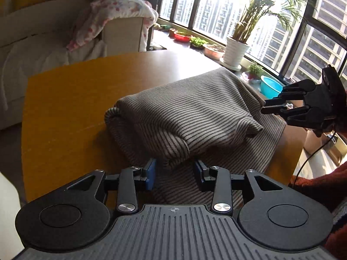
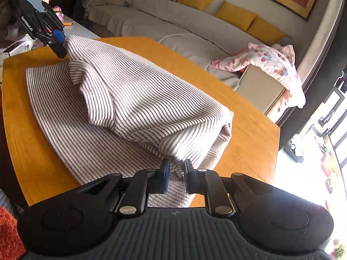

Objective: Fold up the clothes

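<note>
A striped grey garment [image 1: 184, 112] lies on the orange-brown table [image 1: 65, 108], one half lifted and carried over the lower layer. My left gripper [image 1: 175, 173] holds a bunched edge of it between its blue pads, jaws fairly wide. My right gripper [image 2: 176, 173] grips the other lifted corner of the striped garment [image 2: 134, 99]. The right gripper also shows at the right of the left wrist view [image 1: 266, 107]. The left gripper shows at the top left of the right wrist view [image 2: 63, 43], pinching the cloth.
A beige sofa [image 2: 173, 26] with yellow cushions and a pink-patterned blanket [image 2: 266, 62] stands beyond the table [image 2: 249, 130]. Potted plants [image 1: 238, 49] and a blue basin [image 1: 271, 86] line the windowsill. A white side table with small items [image 2: 17, 47] is at the left.
</note>
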The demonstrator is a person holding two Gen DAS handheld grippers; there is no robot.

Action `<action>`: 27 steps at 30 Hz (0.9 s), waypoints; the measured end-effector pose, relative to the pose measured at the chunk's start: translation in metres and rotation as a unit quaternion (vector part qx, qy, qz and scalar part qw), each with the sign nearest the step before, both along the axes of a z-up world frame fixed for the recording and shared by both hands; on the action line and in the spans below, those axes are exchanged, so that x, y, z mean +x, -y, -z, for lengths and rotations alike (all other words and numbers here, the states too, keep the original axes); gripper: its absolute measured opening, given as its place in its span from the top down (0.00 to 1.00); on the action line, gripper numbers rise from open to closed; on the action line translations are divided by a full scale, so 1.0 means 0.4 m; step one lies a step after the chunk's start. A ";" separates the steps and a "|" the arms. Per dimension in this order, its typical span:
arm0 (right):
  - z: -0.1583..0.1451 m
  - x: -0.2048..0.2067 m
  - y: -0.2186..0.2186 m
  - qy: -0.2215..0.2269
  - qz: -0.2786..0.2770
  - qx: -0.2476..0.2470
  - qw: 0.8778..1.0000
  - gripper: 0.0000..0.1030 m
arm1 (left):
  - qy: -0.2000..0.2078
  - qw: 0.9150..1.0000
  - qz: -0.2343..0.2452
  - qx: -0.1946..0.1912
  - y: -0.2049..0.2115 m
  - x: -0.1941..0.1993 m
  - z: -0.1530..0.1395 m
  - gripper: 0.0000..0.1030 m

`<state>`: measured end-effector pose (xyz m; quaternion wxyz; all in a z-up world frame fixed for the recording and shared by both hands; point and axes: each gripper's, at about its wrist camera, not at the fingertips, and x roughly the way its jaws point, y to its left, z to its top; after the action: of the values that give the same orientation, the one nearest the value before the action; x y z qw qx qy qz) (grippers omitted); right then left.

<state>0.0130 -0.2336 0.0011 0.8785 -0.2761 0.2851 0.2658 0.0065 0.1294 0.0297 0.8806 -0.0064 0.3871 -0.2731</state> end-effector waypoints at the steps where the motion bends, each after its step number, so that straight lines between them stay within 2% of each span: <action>1: -0.005 -0.010 0.015 -0.008 0.006 0.011 1.000 0.87 | 0.001 1.000 -0.001 -0.012 -0.010 -0.012 -0.010 0.36; 2: -0.015 -0.016 0.031 -0.010 0.014 0.024 1.000 0.86 | 0.002 0.999 -0.007 -0.031 -0.021 -0.017 -0.019 0.31; 4: -0.044 -0.018 0.067 -0.011 0.037 0.061 0.997 0.72 | 0.003 0.997 -0.024 -0.074 -0.044 -0.020 -0.038 0.14; 6: -0.077 -0.003 0.114 -0.028 0.077 0.152 0.985 0.39 | -0.015 0.992 -0.051 -0.116 -0.049 0.001 -0.034 0.09; 7: -0.093 0.006 0.137 -0.038 0.096 0.197 0.975 0.36 | -0.025 0.988 -0.065 -0.137 -0.050 0.014 -0.029 0.09; 9: -0.091 0.047 0.168 -0.083 0.134 0.285 0.945 0.35 | -0.061 0.980 -0.094 -0.164 -0.039 0.060 0.000 0.09; 11: -0.062 0.088 0.172 -0.122 0.164 0.335 0.920 0.35 | -0.098 0.970 -0.119 -0.188 -0.032 0.102 0.038 0.09; 12: -0.044 0.108 0.164 -0.134 0.175 0.347 0.912 0.35 | -0.115 0.964 -0.131 -0.202 -0.030 0.117 0.059 0.09; 15: 0.001 0.158 0.116 -0.133 0.186 0.343 0.911 0.35 | -0.158 0.943 -0.160 -0.247 -0.031 0.156 0.113 0.09; 17: 0.042 0.198 0.085 -0.149 0.199 0.328 0.911 0.35 | -0.158 0.933 -0.170 -0.274 -0.031 0.173 0.126 0.09; 18: 0.064 0.213 0.073 -0.159 0.206 0.324 0.909 0.34 | -0.156 0.932 -0.174 -0.276 -0.027 0.178 0.127 0.12; 19: 0.070 0.216 0.059 -0.144 0.198 0.327 0.913 0.34 | -0.151 0.934 -0.175 -0.272 -0.019 0.183 0.126 0.26; 20: 0.068 0.219 0.041 -0.136 0.193 0.310 0.921 0.41 | -0.146 0.939 -0.175 -0.258 -0.007 0.189 0.123 0.38; 21: 0.064 0.222 0.022 -0.128 0.188 0.293 0.929 0.60 | -0.138 0.945 -0.173 -0.240 0.005 0.190 0.117 0.56; 22: 0.053 0.218 0.011 -0.116 0.180 0.287 0.934 0.67 | -0.122 0.953 -0.167 -0.223 0.015 0.184 0.102 0.65; 23: 0.036 0.213 0.008 -0.111 0.171 0.286 0.936 0.80 | -0.105 0.960 -0.159 -0.207 0.024 0.175 0.083 0.68; 24: 0.019 0.207 0.005 -0.105 0.162 0.285 0.939 0.84 | -0.087 0.965 -0.148 -0.199 0.029 0.159 0.058 0.72; 27: -0.049 0.154 0.026 -0.085 0.133 0.303 0.940 0.85 | -0.043 0.974 -0.119 -0.187 0.037 0.095 -0.016 0.73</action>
<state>0.0748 -0.2442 0.0206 0.9204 0.0672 0.2989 0.2430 0.0444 0.1145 0.0359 0.8724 -0.2289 0.3631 -0.2338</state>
